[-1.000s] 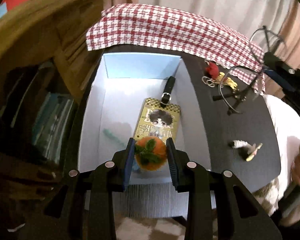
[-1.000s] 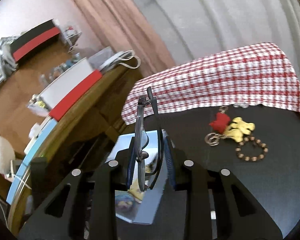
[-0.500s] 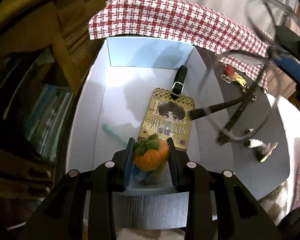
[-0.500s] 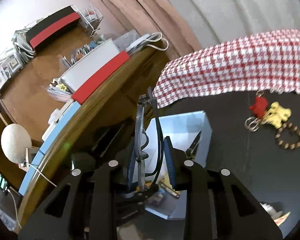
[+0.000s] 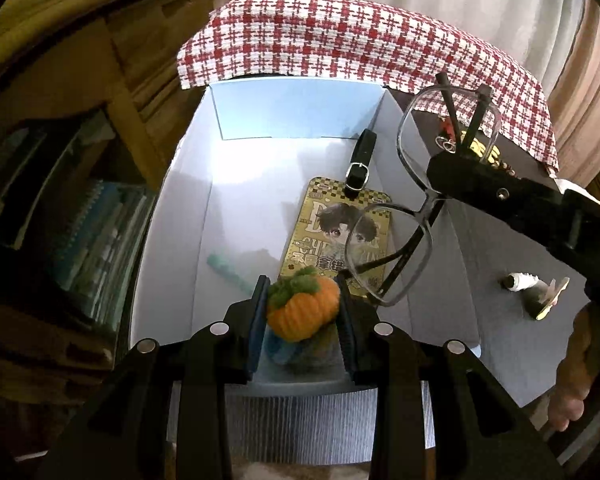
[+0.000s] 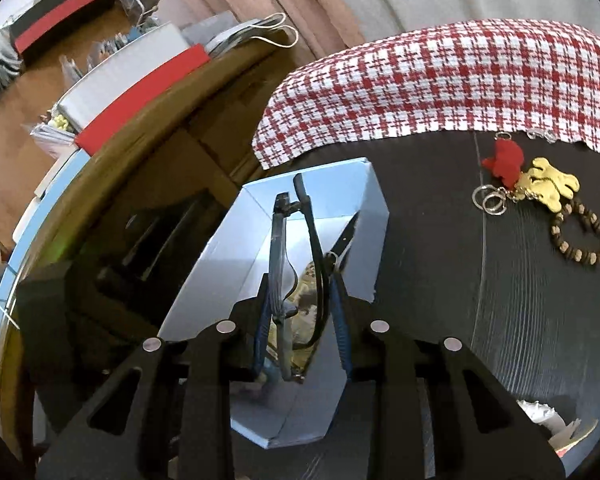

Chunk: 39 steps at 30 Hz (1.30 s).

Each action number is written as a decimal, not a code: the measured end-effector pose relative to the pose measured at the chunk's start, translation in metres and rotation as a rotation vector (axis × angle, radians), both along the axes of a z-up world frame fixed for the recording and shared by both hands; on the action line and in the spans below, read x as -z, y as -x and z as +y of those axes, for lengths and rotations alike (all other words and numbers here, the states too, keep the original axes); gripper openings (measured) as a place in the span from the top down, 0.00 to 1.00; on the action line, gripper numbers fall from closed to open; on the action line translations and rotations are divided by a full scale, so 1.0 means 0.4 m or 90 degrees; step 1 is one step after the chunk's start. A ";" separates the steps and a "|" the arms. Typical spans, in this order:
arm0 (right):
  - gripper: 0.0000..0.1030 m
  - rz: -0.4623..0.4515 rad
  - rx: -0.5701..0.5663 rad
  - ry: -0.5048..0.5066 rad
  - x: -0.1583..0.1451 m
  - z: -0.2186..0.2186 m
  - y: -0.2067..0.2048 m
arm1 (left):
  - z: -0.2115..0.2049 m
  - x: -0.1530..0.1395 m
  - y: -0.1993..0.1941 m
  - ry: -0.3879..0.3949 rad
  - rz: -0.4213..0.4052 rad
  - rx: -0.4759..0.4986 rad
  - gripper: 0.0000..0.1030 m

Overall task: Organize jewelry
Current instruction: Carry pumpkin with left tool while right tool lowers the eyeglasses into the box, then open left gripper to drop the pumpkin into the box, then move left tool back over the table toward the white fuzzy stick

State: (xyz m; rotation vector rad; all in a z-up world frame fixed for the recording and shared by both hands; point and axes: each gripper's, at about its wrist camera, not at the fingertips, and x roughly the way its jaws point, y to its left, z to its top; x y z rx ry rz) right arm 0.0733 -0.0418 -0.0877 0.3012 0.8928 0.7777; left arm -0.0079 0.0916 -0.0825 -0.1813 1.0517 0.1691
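**mod_kit:** Jewelry-wise, what was nearest the cameras?

**tray_fan:** Closest in the left wrist view, the left gripper (image 5: pixel 302 312) had its jaws pinching a little orange pumpkin charm (image 5: pixel 303 307) with a green fuzzy top, held low over the near end of the white box (image 5: pixel 172 216). The right gripper (image 6: pixel 300 320) had its jaws clamped on a pair of folded glasses (image 6: pixel 280 264), lenses edge-on, hanging over the same box from the right.

**mod_kit:** And inside the box?

**tray_fan:** A gold cartoon tag (image 5: pixel 332 232) with a black buckle strap (image 5: pixel 360 164) lay on the floor toward the right wall, and a small teal stick (image 5: pixel 224 268) lay left of it. Couldn't tell what that stick was, tbh.

**mod_kit:** Anything still out on the table?

**tray_fan:** Yep. On the dark table (image 6: pixel 500 320), well right of the box, sat a red and yellow keychain (image 6: pixel 528 180) with metal rings, touching a brown bead bracelet (image 6: pixel 584 236). Nearer the table's front edge lay a small white-and-black trinket (image 5: pixel 536 292). Farthest back, a red checked cloth (image 6: pixel 440 84) draped the table's far side.
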 end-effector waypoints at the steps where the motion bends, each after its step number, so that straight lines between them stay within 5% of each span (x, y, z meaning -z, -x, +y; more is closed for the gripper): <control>1: 0.71 0.000 -0.001 0.001 0.003 -0.001 -0.001 | -0.001 -0.001 0.000 -0.001 0.001 0.001 0.68; 6: 0.66 0.002 0.002 0.011 0.012 0.009 0.000 | -0.003 0.004 -0.004 0.005 0.008 0.002 0.68; 10: 0.42 0.004 0.017 -0.007 0.011 -0.001 0.000 | -0.003 0.002 -0.005 0.005 0.007 0.002 0.69; 14: 0.41 -0.011 0.034 -0.026 -0.013 -0.028 -0.007 | -0.005 0.001 -0.006 0.002 0.006 0.001 0.68; 22: 0.23 -0.055 0.105 -0.022 -0.067 -0.143 -0.043 | 0.001 0.005 -0.008 0.017 0.009 0.001 0.68; 29: 0.21 -0.026 0.226 -0.051 -0.047 -0.322 -0.099 | -0.003 0.007 -0.010 -0.005 -0.002 -0.002 0.29; 32: 0.21 -0.011 0.271 -0.062 -0.033 -0.391 -0.112 | -0.027 -0.005 -0.012 -0.082 -0.013 -0.009 0.08; 36: 0.21 -0.008 0.312 -0.076 -0.028 -0.466 -0.115 | -0.047 -0.033 -0.017 -0.160 -0.033 -0.006 0.05; 39: 0.21 -0.013 0.331 -0.076 -0.030 -0.507 -0.114 | -0.044 -0.061 -0.017 -0.168 -0.061 -0.025 0.04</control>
